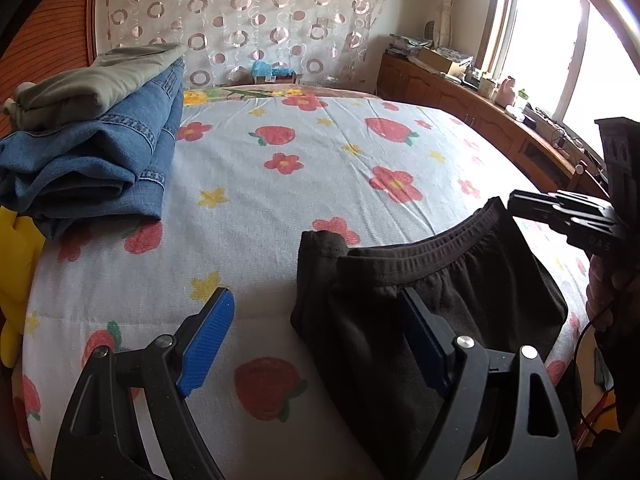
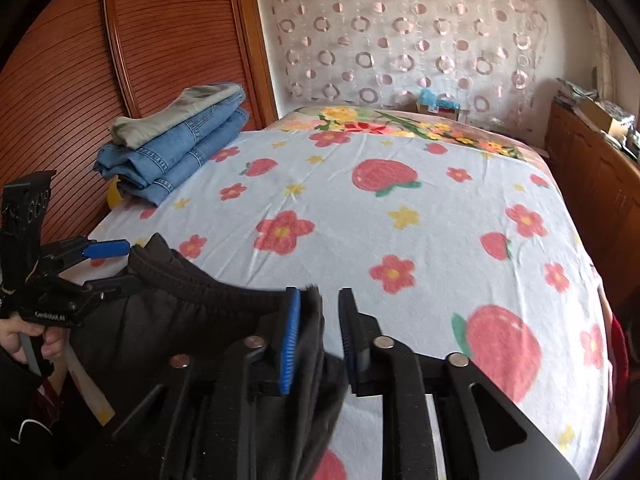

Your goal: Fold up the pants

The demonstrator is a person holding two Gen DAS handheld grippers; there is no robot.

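On the bed point(image 2: 400, 208), black pants point(image 2: 180, 308) sit between the part-open right claw point(image 2: 320, 320); left claw point(image 1: 316, 340) wide, empty.

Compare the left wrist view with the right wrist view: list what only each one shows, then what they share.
Left wrist only: the bright window and a yellow item below the folded stack.
Right wrist only: the slatted wooden door, and black fabric lying between the right gripper pads.
Both: the black pants, the jeans stack, the strawberry bedsheet, the circle-patterned curtain, and the open left gripper.
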